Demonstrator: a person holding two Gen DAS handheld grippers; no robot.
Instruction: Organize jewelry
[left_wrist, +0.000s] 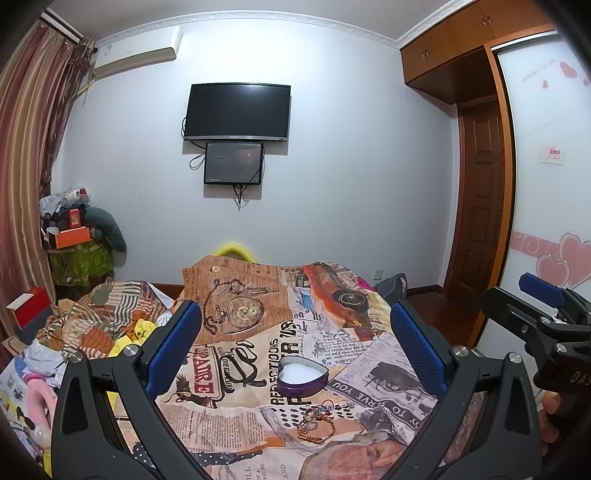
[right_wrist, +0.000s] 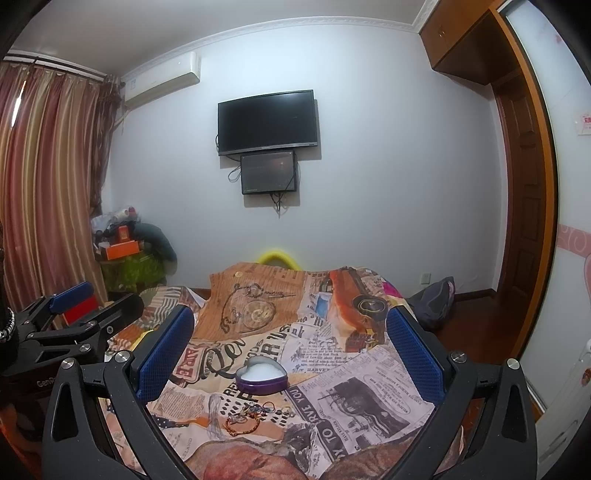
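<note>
- Hovering above the printed cloth (left_wrist: 236, 402), the left gripper (left_wrist: 295, 343) has its jaws wide apart and holds nothing; the right gripper (right_wrist: 290, 341) is likewise spread and empty.
- Between the left jaws, towards the middle, sits the heart tin (left_wrist: 303, 376), lid off, pale lining showing. The jewelry (left_wrist: 319, 417) lies in a loose tangle just nearer than the tin, low between the jaws (beads, a braided orange bracelet, some small rings).
- From the right wrist view the tin (right_wrist: 261, 376) sits slightly towards the left jaw, with the jewelry (right_wrist: 255, 415) nearer again, apart from the tin.
- Nothing looks to be in the tin yet, so I judge the sorting barely begun.
- Risks, as I judge them: the pieces overlap, so a pinch on one could drag others along or snag a chain.
- The cloth is soft and rumpled; closing low could catch fabric and tug the tin askew.
- Small rings may slip from broad pads (they are hard to make out here).
- The tin is light-looking; a nudge from a jaw could tip it.
</note>
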